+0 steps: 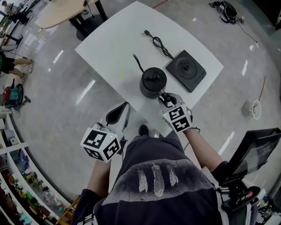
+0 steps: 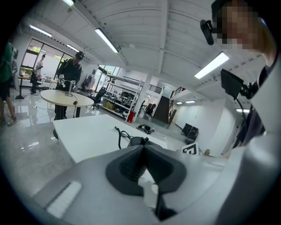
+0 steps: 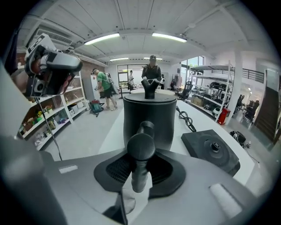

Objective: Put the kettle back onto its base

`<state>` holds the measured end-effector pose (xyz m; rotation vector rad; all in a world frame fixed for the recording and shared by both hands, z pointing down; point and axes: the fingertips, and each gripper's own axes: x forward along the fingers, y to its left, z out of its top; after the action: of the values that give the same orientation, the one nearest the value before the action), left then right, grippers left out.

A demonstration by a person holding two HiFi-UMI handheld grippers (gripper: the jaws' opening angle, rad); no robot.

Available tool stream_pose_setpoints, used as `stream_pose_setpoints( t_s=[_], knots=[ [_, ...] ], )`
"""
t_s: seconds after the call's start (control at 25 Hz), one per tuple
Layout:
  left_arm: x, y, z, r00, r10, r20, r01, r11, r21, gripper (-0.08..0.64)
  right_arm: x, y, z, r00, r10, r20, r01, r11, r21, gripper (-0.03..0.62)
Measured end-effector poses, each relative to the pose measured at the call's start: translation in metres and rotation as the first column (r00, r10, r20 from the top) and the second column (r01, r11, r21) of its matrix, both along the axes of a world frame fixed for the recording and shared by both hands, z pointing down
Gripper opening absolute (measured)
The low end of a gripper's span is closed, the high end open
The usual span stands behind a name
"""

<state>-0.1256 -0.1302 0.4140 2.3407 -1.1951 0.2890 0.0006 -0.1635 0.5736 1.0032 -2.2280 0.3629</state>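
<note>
A black gooseneck kettle [image 1: 153, 81] stands on the white table [image 1: 131, 35], just left of its square black base [image 1: 185, 70], whose cord [image 1: 158, 43] trails toward the far edge. My right gripper [image 1: 164, 97] is shut on the kettle's handle [image 3: 140, 149] at the near side; in the right gripper view the kettle [image 3: 149, 116] fills the middle and the base [image 3: 210, 151] lies to its right. My left gripper [image 1: 126, 105] hangs off the table's near-left edge, shut and empty. In the left gripper view its jaws [image 2: 142, 147] meet, with the kettle [image 2: 137, 140] just beyond.
A round wooden table [image 1: 61, 11] stands far left with people near it. Shelving runs along the left wall [image 1: 17, 176]. A small white object [image 1: 256, 109] lies on the floor at right. A dark monitor [image 1: 259, 149] sits near my right elbow.
</note>
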Motion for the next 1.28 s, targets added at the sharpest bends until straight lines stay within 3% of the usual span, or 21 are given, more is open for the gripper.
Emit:
stream_pose_setpoints(
  t_s=[0.2, 0.44, 0.6, 1.08, 1.28],
  knots=[
    [-0.003, 0.003, -0.004, 1.000, -0.008, 0.012, 0.008, 1.000, 0.003, 0.001, 0.001, -0.001, -0.003, 1.000, 0.000, 0.019, 0.000, 1.000, 0.016, 0.081],
    [-0.010, 0.007, -0.003, 0.999, -0.029, 0.028, 0.029, 1.000, -0.002, 0.002, 0.002, -0.012, -0.032, 0.992, 0.009, 0.128, -0.017, 0.998, 0.060, 0.077],
    [-0.009, 0.007, -0.003, 0.999, -0.036, 0.027, 0.036, 0.999, 0.002, 0.002, 0.002, -0.017, -0.048, 0.990, -0.024, 0.142, 0.009, 0.995, 0.101, 0.075],
    [-0.006, 0.001, 0.003, 0.999, -0.026, 0.025, 0.026, 1.000, 0.000, 0.000, 0.018, -0.020, -0.070, 0.986, -0.001, 0.167, -0.021, 0.992, 0.128, 0.071],
    [-0.002, -0.006, 0.007, 1.000, -0.009, 0.030, 0.009, 1.000, -0.002, 0.002, 0.028, -0.024, -0.084, 0.976, 0.024, 0.215, -0.055, 0.989, 0.140, 0.067]
  ],
)
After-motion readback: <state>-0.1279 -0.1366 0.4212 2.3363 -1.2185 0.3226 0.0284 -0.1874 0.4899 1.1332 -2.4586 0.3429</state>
